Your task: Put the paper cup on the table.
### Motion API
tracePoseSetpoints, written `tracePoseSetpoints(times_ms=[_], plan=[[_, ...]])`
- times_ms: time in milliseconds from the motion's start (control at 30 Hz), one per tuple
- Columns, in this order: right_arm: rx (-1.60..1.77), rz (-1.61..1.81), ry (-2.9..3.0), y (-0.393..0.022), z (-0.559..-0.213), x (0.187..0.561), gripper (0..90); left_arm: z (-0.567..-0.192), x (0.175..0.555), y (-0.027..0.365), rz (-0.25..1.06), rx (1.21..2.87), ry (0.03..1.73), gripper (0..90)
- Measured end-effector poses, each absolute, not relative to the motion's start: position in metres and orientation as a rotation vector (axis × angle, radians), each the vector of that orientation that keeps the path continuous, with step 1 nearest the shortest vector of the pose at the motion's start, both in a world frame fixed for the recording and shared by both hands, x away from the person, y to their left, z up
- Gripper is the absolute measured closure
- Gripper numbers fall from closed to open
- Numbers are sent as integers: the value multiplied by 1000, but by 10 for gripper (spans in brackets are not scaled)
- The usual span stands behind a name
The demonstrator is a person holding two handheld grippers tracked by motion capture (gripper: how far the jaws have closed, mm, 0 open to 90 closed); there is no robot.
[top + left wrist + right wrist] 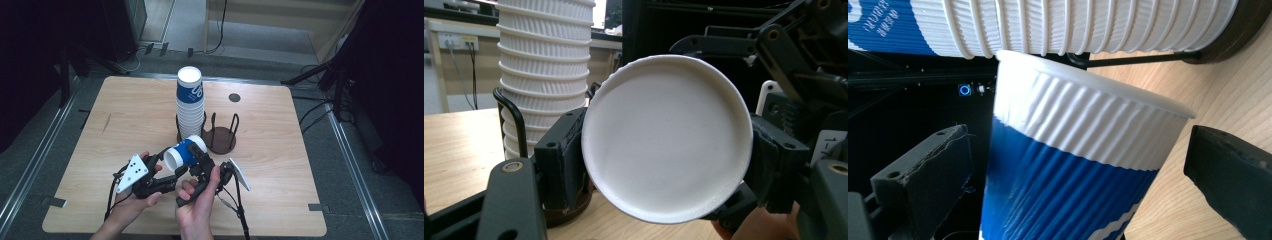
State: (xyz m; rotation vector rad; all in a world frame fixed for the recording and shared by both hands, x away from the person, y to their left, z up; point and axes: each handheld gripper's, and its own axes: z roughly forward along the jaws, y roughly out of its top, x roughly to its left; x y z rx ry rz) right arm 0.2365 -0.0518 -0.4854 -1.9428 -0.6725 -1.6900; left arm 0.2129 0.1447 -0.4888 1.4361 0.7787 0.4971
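Note:
A blue and white ribbed paper cup (184,153) lies on its side in the air in front of the cup stack. Its white bottom (667,137) faces the left gripper's camera. My left gripper (172,169) (669,160) is shut on the cup's bottom end, a pad pressed against each side. My right gripper (201,159) (1075,175) stands open around the cup's wall (1068,170), with a gap at each jaw. A tall stack of upside-down matching cups (190,102) (544,75) (1088,25) stands in a black wire holder (220,137) just behind.
The holder's dark round base (1243,20) sits mid-table with thin upright wires (516,117). A small dark disc (234,97) lies at the back of the wooden table (125,125). Both hands rest near the front edge, and cables trail from the grippers.

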Motion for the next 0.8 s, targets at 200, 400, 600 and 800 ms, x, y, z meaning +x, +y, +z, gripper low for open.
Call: tracePoseSetpoints(times_ms=[200,400,600,800], plan=[[-1921,-1660,-647,-50,-489,239,0,-488,213,145,501,1429,774,287],[-1881,-1651,-625,-50,-491,243,0,-488,212,145,508,1429,756,287],[-1834,-1626,-610,-51,-494,247,31,-488,211,144,502,1438,742,287],[-1808,-1619,-605,-52,-495,249,82,-488,211,144,499,1444,734,286]])
